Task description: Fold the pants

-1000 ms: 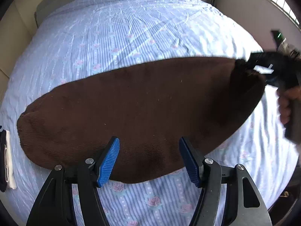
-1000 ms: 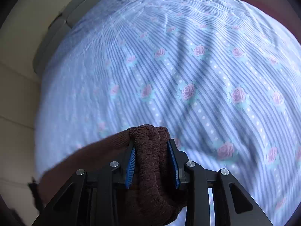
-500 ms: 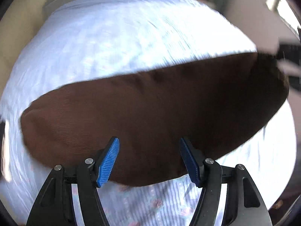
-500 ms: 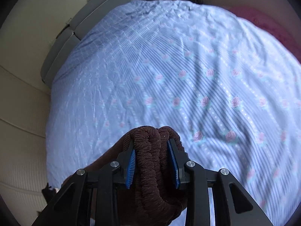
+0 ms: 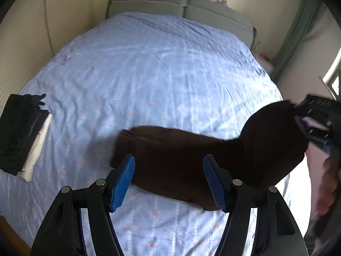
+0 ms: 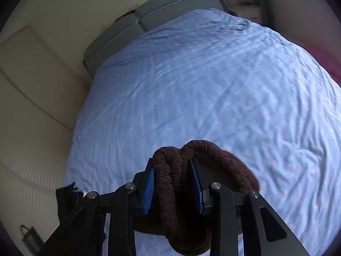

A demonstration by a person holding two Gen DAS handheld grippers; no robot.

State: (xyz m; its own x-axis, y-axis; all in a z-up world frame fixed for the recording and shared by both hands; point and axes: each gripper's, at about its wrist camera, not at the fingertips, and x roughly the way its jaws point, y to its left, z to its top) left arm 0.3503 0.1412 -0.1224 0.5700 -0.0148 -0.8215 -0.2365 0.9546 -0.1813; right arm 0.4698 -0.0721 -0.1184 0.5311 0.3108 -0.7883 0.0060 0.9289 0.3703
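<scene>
The dark brown pants (image 5: 183, 155) hang in the air above the blue flowered bed sheet (image 5: 149, 74). Their right end is lifted high and the cuffed left end (image 5: 122, 140) droops toward the bed. My right gripper (image 6: 173, 188) is shut on the bunched ribbed waistband (image 6: 168, 170); it also shows at the right edge of the left wrist view (image 5: 307, 125). My left gripper (image 5: 169, 182) is open and empty, its blue pads on either side of the pants' lower edge without touching it.
A stack of folded black and white clothes (image 5: 21, 132) lies at the bed's left edge. A grey headboard (image 5: 181, 6) stands at the far end. Cream walls close in on the left. A pink cloth (image 6: 324, 61) lies at the far right.
My right gripper has lifted the waistband end well up off the bed. The pants have gone from lying flat to hanging. Both cameras have risen and see more of the room.
</scene>
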